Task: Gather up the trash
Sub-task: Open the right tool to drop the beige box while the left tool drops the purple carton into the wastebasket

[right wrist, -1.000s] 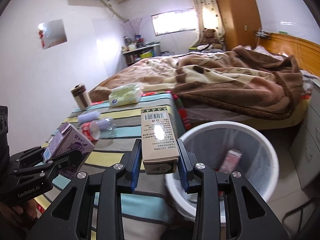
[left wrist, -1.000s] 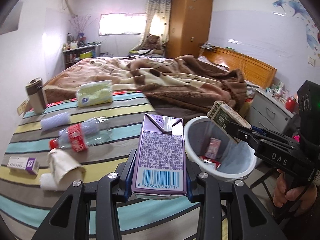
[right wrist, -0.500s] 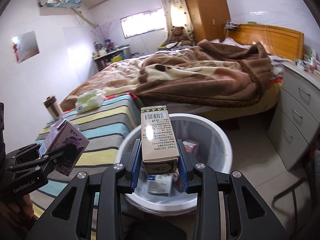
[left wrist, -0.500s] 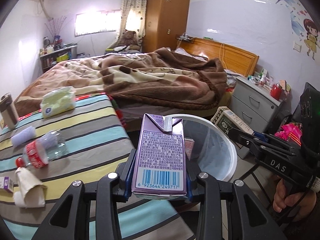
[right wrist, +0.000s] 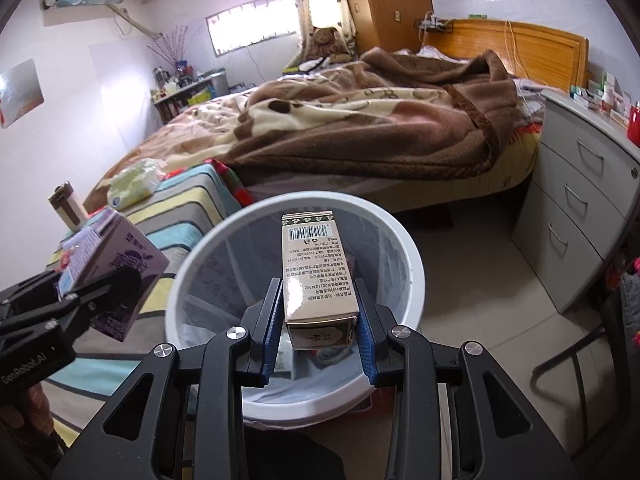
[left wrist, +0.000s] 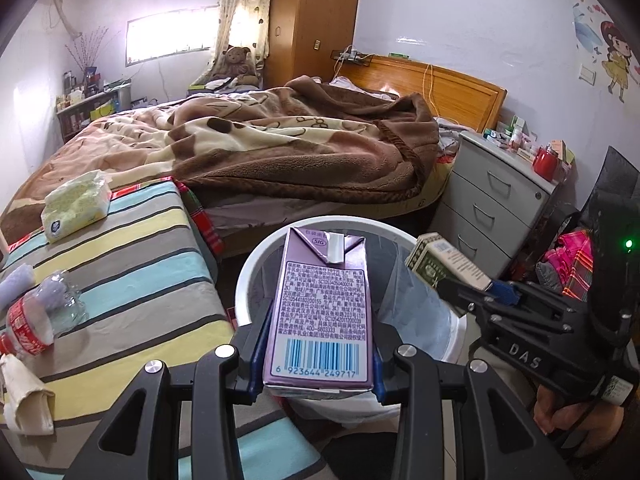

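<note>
My left gripper (left wrist: 318,344) is shut on a purple milk carton (left wrist: 322,312), upright with its barcode toward the camera, held over the white bin (left wrist: 256,264). My right gripper (right wrist: 319,320) is shut on a tan cardboard box (right wrist: 316,276), held above the mouth of the white bin (right wrist: 400,240). In the left wrist view the right gripper (left wrist: 460,292) shows at the right with the tan box (left wrist: 444,264) over the bin's rim. In the right wrist view the left gripper (right wrist: 86,294) shows at the left with the purple carton (right wrist: 112,264). Some trash lies at the bin's bottom.
On the striped table (left wrist: 132,264) lie a crushed plastic bottle (left wrist: 36,320), a tissue pack (left wrist: 76,204), a crumpled paper cup (left wrist: 24,396) and a rolled cloth (left wrist: 14,284). A bed with a brown blanket (left wrist: 280,148) lies behind; grey drawers (left wrist: 496,208) stand right of the bin.
Both grippers have swung right, from over the table to over the bin, and sunk a little. Each still holds its item.
</note>
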A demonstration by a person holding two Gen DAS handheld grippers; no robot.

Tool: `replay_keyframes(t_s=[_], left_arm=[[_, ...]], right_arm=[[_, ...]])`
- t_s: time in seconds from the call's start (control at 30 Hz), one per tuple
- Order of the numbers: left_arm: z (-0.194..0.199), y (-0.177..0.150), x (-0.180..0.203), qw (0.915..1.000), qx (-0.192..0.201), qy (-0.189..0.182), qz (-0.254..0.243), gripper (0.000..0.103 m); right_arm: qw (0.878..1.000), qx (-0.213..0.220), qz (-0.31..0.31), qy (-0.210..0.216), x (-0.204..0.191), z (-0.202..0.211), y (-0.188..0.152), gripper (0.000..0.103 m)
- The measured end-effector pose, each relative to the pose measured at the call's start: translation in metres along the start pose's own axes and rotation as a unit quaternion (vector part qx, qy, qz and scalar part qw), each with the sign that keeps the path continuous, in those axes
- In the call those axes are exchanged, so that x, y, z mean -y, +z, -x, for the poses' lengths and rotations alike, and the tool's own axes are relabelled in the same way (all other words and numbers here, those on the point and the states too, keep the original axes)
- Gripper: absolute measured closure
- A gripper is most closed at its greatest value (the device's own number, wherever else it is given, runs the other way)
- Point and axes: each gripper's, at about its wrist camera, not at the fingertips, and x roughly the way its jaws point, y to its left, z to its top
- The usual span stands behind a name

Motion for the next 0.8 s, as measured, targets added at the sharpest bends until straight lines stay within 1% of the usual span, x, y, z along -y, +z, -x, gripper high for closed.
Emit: replay_keyframes(t_s=[0.1, 0.3, 0.33, 0.4, 0.5, 0.53, 0.57, 0.6, 0.67, 0.8], left_arm=[[-0.008, 0.003, 0.001, 1.0000, -0.005, 0.003, 0.001, 0.063], [-0.021, 0.007, -0.001, 0.9998, -0.016, -0.006, 0.012, 0.063], [-0.022, 0.006, -0.002, 0.9997, -0.017, -0.007, 0.013, 0.062], [-0.025, 0.006, -0.003, 0.9997, -0.020, -0.005, 0.016, 0.053], [-0.025, 0.005, -0.005, 0.9995, -0.020, -0.008, 0.022, 0.049], [-0.025, 0.005, -0.006, 0.9995, -0.019, -0.007, 0.023, 0.047], [-0.024, 0.005, -0.007, 0.9995, -0.018, -0.005, 0.023, 0.043], [-0.023, 0.005, -0.007, 0.9995, -0.018, -0.006, 0.024, 0.042], [-0.020, 0.004, -0.009, 0.9995, -0.016, -0.012, 0.026, 0.042], [-0.011, 0.004, -0.011, 0.9996, -0.008, -0.007, 0.026, 0.042]], right_arm=[[1.000, -0.009, -0.005, -0.012, 0.005, -0.004, 0.000, 0.069], [1.000, -0.011, -0.009, -0.017, 0.009, -0.006, 0.001, 0.068], [1.000, -0.012, -0.009, -0.018, 0.009, -0.007, 0.001, 0.068], [1.000, -0.013, -0.011, -0.018, 0.010, -0.007, 0.001, 0.068], [1.000, -0.013, -0.009, -0.019, 0.009, -0.008, 0.002, 0.067], [1.000, -0.013, -0.010, -0.019, 0.010, -0.008, 0.002, 0.066], [1.000, -0.013, -0.011, -0.020, 0.010, -0.008, 0.002, 0.061], [1.000, -0.013, -0.012, -0.020, 0.009, -0.008, 0.001, 0.055], [1.000, -0.012, -0.013, -0.018, 0.009, -0.007, 0.001, 0.050], [1.000, -0.008, -0.014, -0.013, 0.003, -0.004, 0.002, 0.050]])
